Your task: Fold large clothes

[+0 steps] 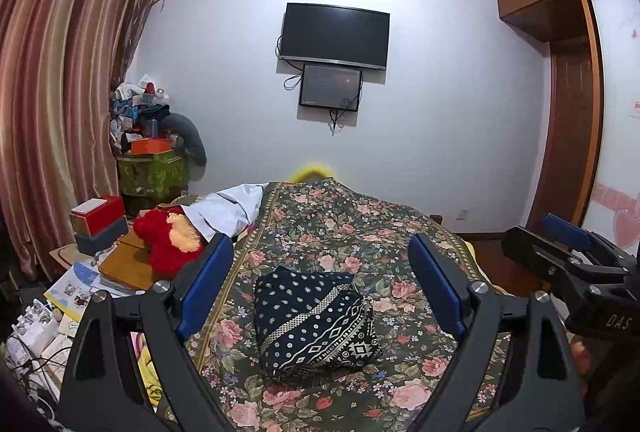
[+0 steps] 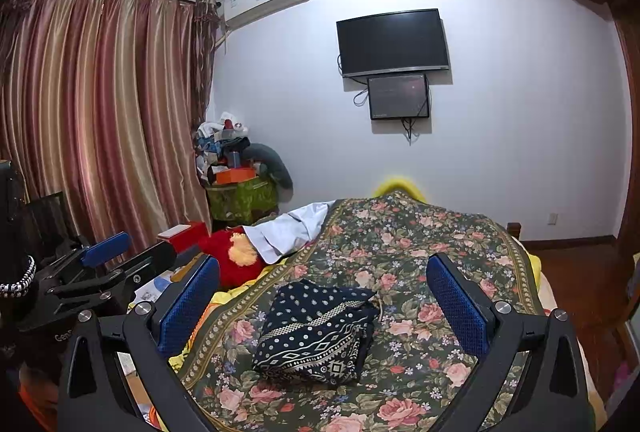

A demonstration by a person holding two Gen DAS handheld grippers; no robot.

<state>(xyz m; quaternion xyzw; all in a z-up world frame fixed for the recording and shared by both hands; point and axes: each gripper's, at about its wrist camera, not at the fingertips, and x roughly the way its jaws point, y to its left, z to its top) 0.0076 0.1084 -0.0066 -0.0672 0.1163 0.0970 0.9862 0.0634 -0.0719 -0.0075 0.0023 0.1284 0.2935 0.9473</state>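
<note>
Now, garment (image 1: 314, 324): folded bundle on my bed (image 1: 400, 232), long axis slanting away rightward.
Left gripper (image 1: 320, 272): wide, empty.
Right gripper (image 2: 320, 292): wide, empty.

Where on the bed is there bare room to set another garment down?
Free: the floral bedspread beyond the folded navy garment, up to the yellow headboard, and right of it. Crowded: the left edge, with the red plush toy and white cloth.

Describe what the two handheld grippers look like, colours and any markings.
Both are black angular frames with silver bolts and two fingers faced with textured blue pads. The left gripper and right gripper look alike. White lettering reading "DAS" shows on the right one's body in the left view. No sleeve is clearly visible.
</note>
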